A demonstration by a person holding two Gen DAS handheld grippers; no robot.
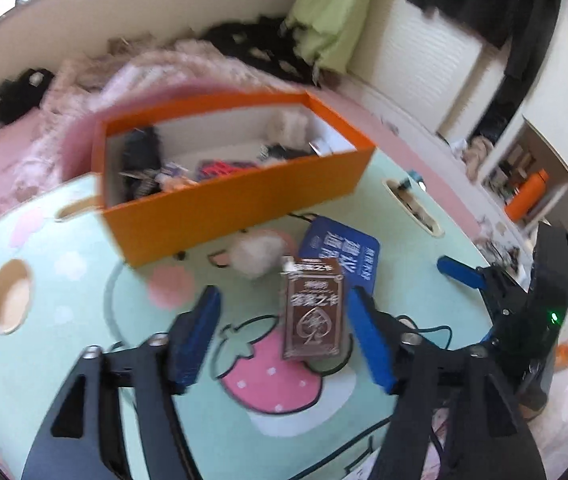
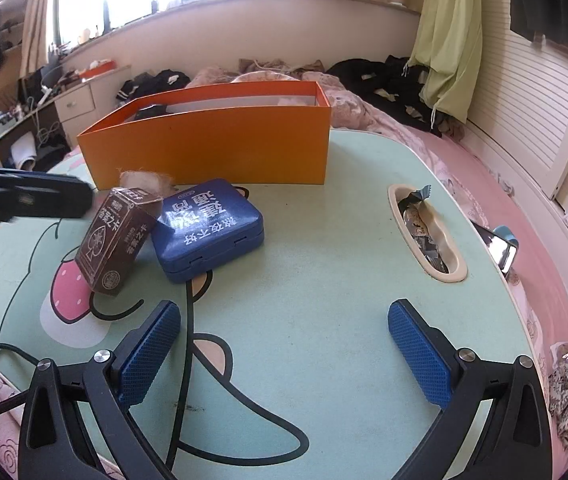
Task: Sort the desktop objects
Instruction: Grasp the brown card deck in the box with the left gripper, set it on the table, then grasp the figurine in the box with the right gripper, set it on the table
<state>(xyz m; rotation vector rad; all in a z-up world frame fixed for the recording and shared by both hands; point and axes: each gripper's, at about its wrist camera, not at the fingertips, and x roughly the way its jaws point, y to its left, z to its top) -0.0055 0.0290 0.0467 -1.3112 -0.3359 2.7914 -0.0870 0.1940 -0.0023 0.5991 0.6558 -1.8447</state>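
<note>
Left wrist view: the left gripper is seen with its jaws spread and nothing pressed between the pads. The brown card box lies directly ahead in the gap, nearer the right-hand pad, though contact cannot be confirmed. Its long axis runs straight away from the jaws, in line with the fingers, its opened flap end pointing toward the orange box beyond. The far end is propped on the blue tin, just past the fingertips and slightly to the right; a fluffy white item sits ahead and left of it. The right gripper is seen far to the right.

Right wrist view: the right gripper is held open and empty over the bare green table. The brown card box is placed ahead and well to the left of these jaws, tilted against the blue tin, its long axis slanting up toward the orange box. The left gripper is judged much nearer; a closing across the short width is what the next move appears to call for.
</note>
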